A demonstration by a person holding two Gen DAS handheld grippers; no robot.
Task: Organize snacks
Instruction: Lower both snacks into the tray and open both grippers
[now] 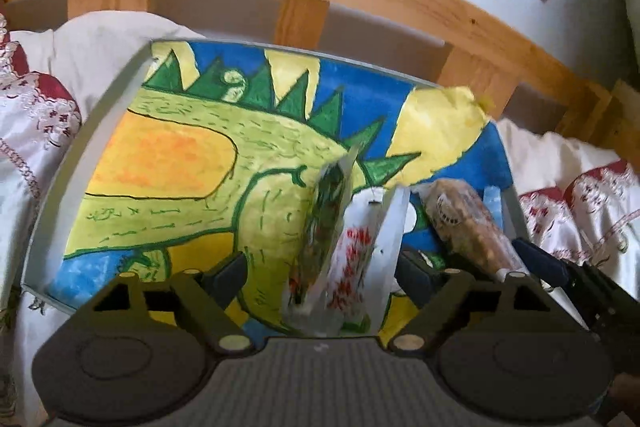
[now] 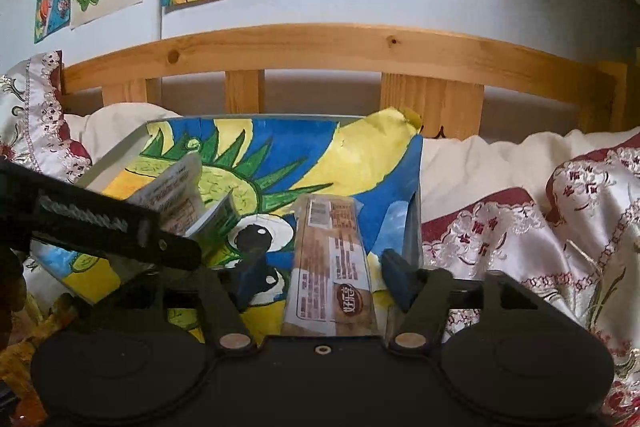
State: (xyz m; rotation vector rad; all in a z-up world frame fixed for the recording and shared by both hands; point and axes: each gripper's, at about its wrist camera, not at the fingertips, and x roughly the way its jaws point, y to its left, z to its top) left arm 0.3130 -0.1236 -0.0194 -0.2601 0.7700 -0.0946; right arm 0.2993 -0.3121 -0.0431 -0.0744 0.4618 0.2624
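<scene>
A shallow tray [image 1: 48, 211] lined with a painted dinosaur sheet [image 1: 168, 155] rests on the bedding [image 2: 520, 195] before a wooden headboard [image 2: 320, 47]. The left gripper [image 1: 320, 267] has its jaws spread, its pads standing clear on either side of two upright snack packets, a clear one [image 1: 326, 203] and a white one with red print [image 1: 356, 251], which stand in the tray near its right end. The right gripper [image 2: 320, 271] likewise has its jaws spread around, but apart from, a brown biscuit pack [image 2: 332, 267] lying in the tray just beside its right wall.
</scene>
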